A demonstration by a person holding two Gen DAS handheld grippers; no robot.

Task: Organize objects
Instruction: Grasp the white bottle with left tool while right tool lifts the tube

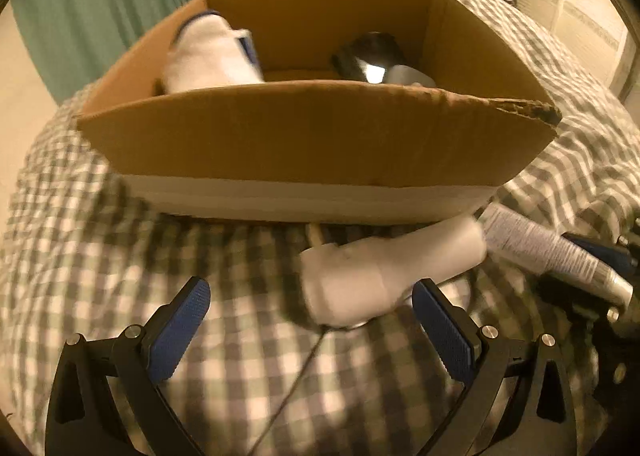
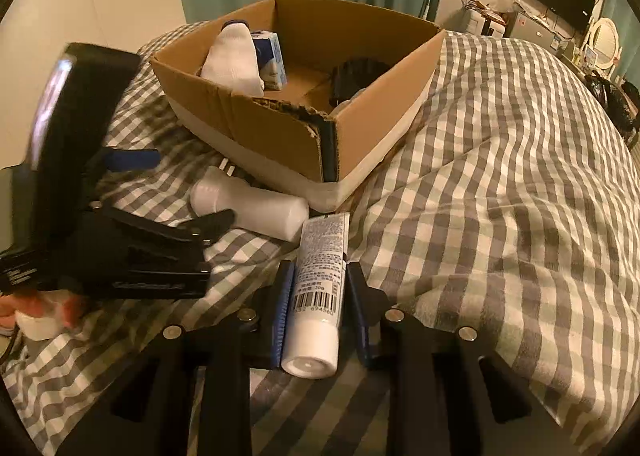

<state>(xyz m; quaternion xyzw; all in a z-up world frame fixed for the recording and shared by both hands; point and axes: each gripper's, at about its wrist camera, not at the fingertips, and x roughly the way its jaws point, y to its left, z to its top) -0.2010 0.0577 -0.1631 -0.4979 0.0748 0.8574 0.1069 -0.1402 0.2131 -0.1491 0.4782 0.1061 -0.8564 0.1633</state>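
While boxed: one sock (image 2: pixel 236 56), one carton (image 2: pixel 272 58).

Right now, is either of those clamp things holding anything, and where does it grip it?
The right gripper holds a white tube, its fingers pressed on the sides near the cap end. The left gripper is open and holds nothing.
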